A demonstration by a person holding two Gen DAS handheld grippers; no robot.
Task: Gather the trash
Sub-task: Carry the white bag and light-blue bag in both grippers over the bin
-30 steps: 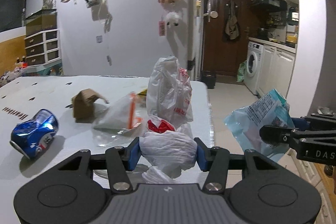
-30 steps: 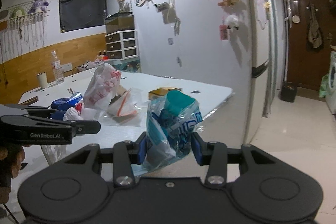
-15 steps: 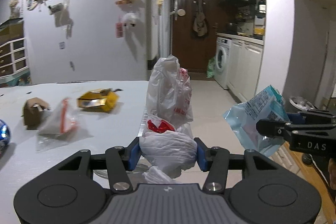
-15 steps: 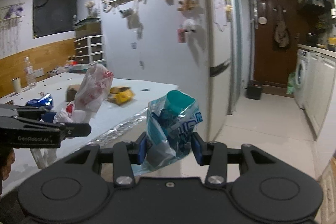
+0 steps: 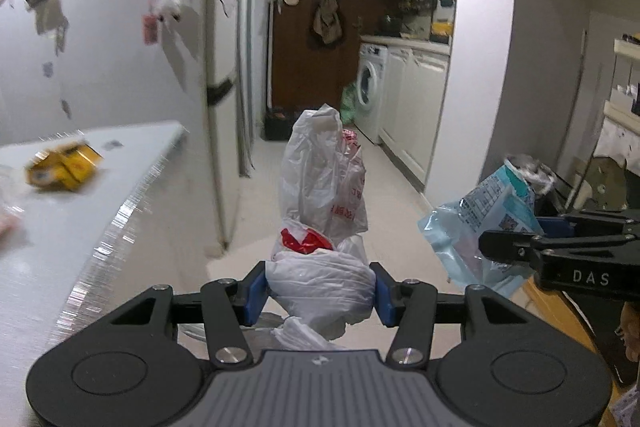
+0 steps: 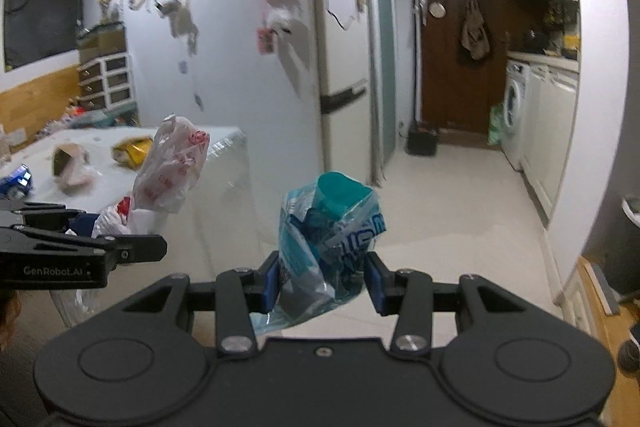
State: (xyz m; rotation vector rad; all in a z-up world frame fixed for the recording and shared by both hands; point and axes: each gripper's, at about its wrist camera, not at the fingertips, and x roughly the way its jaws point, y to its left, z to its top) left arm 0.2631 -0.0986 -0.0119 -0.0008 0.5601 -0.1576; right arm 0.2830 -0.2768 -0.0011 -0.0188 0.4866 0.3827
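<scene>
My left gripper [image 5: 320, 293] is shut on a crumpled white plastic bag [image 5: 324, 187] with red print; the bag stands up between the blue pads. My right gripper [image 6: 322, 281] is shut on a crinkled blue snack wrapper [image 6: 332, 231]. In the left wrist view the right gripper [image 5: 516, 247] shows at the right with the wrapper [image 5: 484, 227] in it. In the right wrist view the left gripper [image 6: 104, 247] shows at the left with the white bag [image 6: 172, 167]. Both are held off the table's end, over the floor.
The white table [image 5: 80, 211] lies to the left with a yellow pack [image 5: 64, 169]; a brown carton [image 6: 66, 159], a clear wrapper and a blue can [image 6: 16, 181] lie further along it. A fridge [image 6: 340, 67] stands beside it. A corridor with washing machine [image 5: 370, 91] and cabinets runs ahead.
Both views have swung right, away from the table toward the corridor and kitchen. The can and carton have left the left wrist view. Each gripper keeps its hold on its piece of trash.
</scene>
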